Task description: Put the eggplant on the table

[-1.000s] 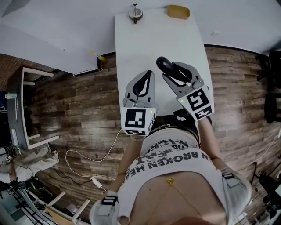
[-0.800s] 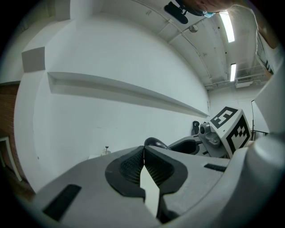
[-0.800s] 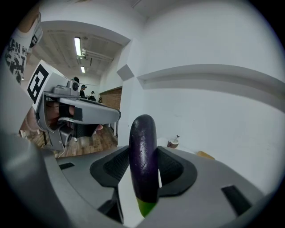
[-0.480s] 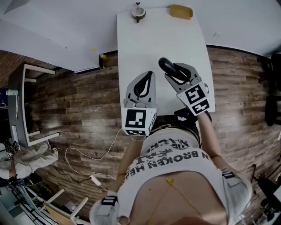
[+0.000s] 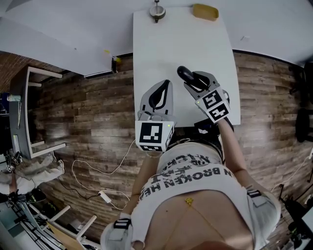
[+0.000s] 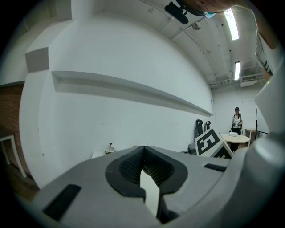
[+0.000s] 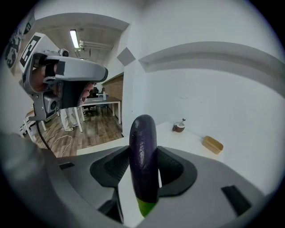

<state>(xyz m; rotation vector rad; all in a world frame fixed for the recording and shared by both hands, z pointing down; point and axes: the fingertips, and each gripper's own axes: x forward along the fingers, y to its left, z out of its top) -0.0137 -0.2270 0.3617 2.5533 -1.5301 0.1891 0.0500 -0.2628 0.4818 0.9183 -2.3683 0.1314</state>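
Right gripper (image 5: 190, 81) is clamped on the eggplant (image 7: 143, 156): purple end sticks out past the jaws, green stem end is back toward the gripper body. It's over the near-right part of the white table (image 5: 171, 44); can't tell if it touches the top. Left gripper (image 6: 142, 150) is closed and empty, just left of it.

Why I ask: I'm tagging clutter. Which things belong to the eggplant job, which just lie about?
Job: eggplant, right gripper with jaws shut on it, table.
Lying about: small bowl, tan container, both at the table's far edge; left gripper, empty.
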